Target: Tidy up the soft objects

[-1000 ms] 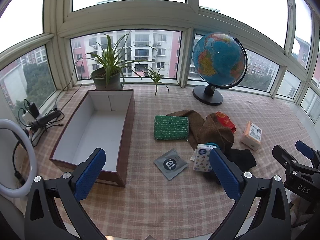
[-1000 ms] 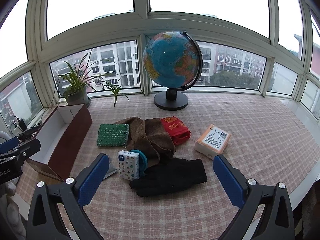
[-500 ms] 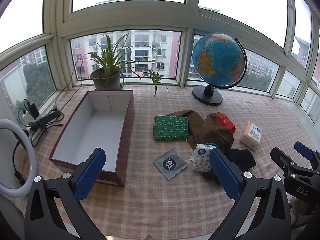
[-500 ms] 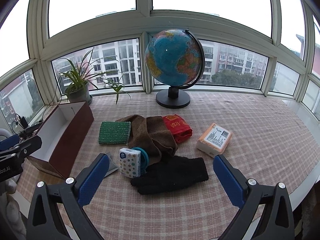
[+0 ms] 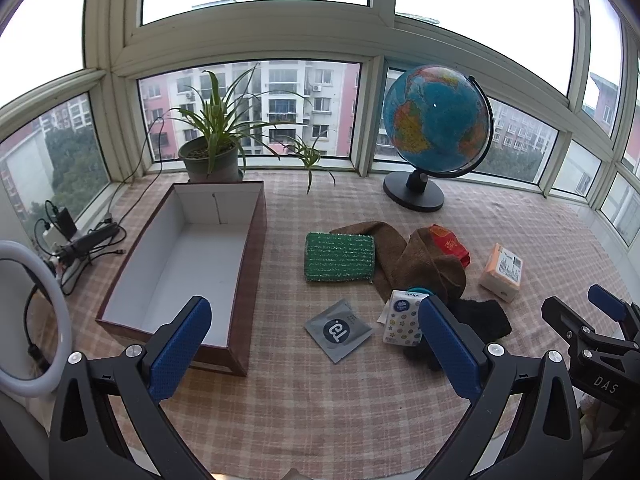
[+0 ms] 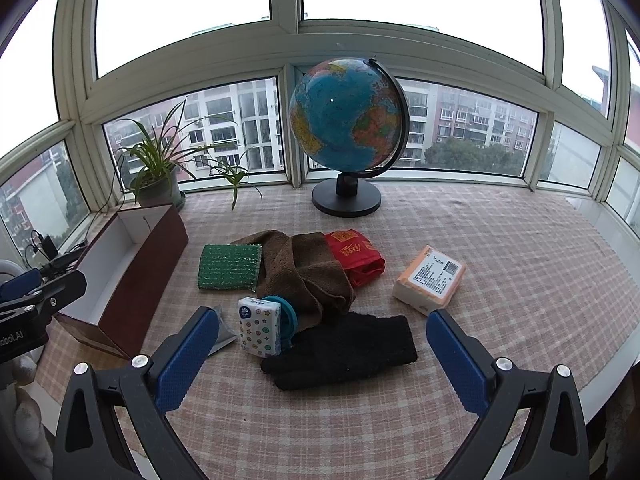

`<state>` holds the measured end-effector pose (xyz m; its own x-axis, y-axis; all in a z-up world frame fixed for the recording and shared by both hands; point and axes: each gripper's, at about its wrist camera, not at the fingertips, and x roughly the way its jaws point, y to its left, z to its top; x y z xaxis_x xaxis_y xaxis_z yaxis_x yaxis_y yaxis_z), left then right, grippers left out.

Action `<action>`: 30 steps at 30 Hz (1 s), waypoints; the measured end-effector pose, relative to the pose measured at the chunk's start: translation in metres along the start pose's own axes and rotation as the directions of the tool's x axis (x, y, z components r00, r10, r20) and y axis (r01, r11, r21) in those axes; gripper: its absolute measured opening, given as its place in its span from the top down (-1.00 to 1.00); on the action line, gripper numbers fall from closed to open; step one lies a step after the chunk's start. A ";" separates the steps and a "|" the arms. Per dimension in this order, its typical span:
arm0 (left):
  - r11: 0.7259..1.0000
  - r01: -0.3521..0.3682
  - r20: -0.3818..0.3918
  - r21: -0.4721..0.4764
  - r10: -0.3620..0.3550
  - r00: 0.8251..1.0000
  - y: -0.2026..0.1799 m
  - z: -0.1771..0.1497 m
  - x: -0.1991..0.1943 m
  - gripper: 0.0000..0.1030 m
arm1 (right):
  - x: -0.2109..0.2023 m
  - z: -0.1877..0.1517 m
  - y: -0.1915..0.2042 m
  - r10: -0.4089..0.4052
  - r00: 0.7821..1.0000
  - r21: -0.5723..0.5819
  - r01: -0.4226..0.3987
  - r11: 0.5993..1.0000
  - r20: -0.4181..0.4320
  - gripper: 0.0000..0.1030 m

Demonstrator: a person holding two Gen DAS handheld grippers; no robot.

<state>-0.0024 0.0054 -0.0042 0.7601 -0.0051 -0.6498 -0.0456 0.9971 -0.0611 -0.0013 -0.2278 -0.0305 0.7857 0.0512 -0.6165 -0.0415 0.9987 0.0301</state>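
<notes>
An open brown box with a white inside (image 5: 192, 256) (image 6: 120, 256) lies on the checked cloth at the left. Right of it lie a green sponge (image 5: 339, 257) (image 6: 230, 266), a brown towel (image 5: 424, 264) (image 6: 308, 276), a red pouch (image 5: 448, 242) (image 6: 354, 256), black gloves (image 6: 344, 350) (image 5: 484, 318), a patterned tissue pack (image 5: 402, 318) (image 6: 258, 332) and an orange-white tissue pack (image 5: 502, 272) (image 6: 430, 280). My left gripper (image 5: 312, 354) is open and empty above the cloth's near edge. My right gripper (image 6: 320, 354) is open and empty over the gloves.
A globe (image 5: 436, 124) (image 6: 346, 120) and a potted plant (image 5: 212, 156) (image 6: 156, 184) stand at the window. A grey sachet (image 5: 338, 330) lies near the box. A teal ring (image 6: 286, 318) leans behind the patterned pack. A ring light (image 5: 24, 320) and cables sit at far left.
Both grippers have shifted slightly; the right view has drifted a little so objects sit further right. Nothing was grasped or moved.
</notes>
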 end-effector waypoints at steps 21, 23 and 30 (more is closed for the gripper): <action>1.000 0.003 -0.008 0.001 -0.003 1.000 -0.001 -0.001 0.008 -1.00 | 0.004 -0.004 0.000 0.006 1.000 0.004 -0.006 1.000 -0.009 -1.00; 1.000 0.003 -0.008 0.001 -0.003 1.000 -0.001 -0.001 0.008 -1.00 | 0.005 -0.005 0.000 0.007 1.000 0.007 -0.006 1.000 -0.011 -1.00; 1.000 0.016 -0.025 0.003 -0.015 1.000 0.002 -0.003 0.013 -1.00 | 0.006 -0.005 -0.002 0.009 1.000 0.016 -0.009 1.000 -0.022 -1.00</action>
<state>0.0053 0.0072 -0.0150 0.7442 -0.0224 -0.6675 -0.0316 0.9971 -0.0687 0.0003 -0.2295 -0.0387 0.7714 0.0607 -0.6335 -0.0388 0.9981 0.0484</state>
